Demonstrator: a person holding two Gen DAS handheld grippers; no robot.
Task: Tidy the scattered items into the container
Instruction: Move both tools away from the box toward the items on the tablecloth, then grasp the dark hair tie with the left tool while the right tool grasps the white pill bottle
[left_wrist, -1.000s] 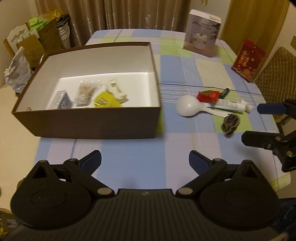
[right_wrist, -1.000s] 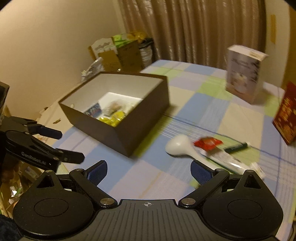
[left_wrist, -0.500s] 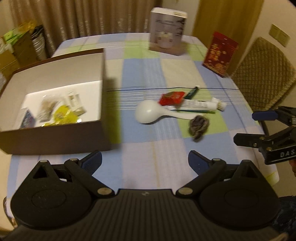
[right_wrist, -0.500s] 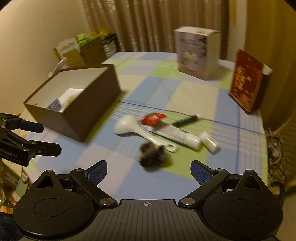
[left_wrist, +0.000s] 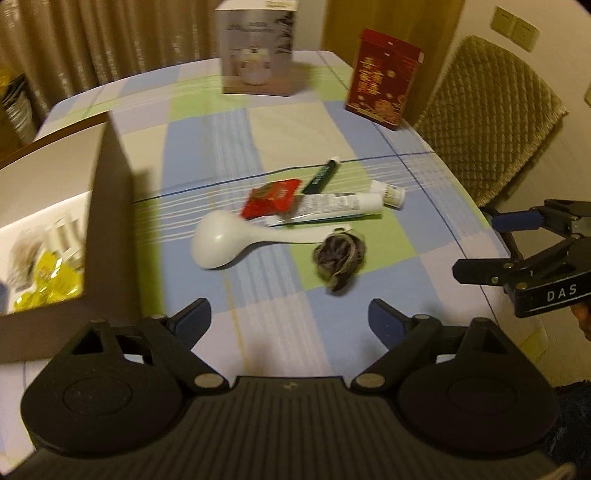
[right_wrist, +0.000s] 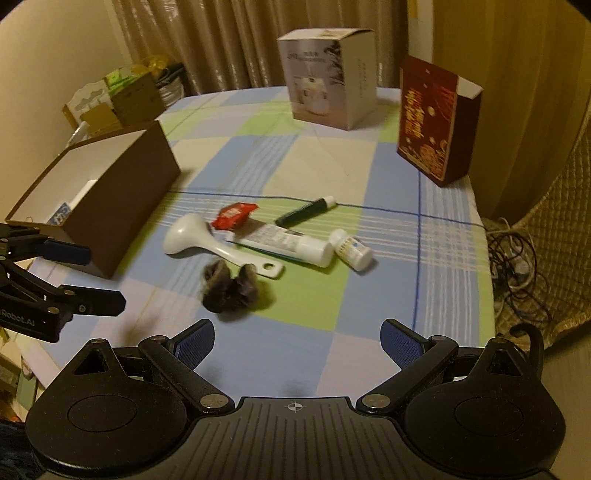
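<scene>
Domestic dining room, evening lamplight.

Bench (right_wrist: 388, 325) draped in a blue, green and cream checked cloth; full-length brown curtains (right_wrist: 229, 44) behind; quilted padded chair (left_wrist: 491, 110) drawn up at the side; pale wall switch plate (left_wrist: 515, 24) above it. Cardboard boxes and packaging (right_wrist: 122, 99) stacked in the far corner; tangle of cables (right_wrist: 517, 258) on the floor. Household goods on the cloth: rice paddle (right_wrist: 214, 243), toothpaste tube (right_wrist: 288, 243), small white bottle (right_wrist: 351, 249), red sachet (right_wrist: 234, 215), red gift box (right_wrist: 436, 118), white product carton (right_wrist: 325, 77), brown storage box (right_wrist: 107, 195).
</scene>
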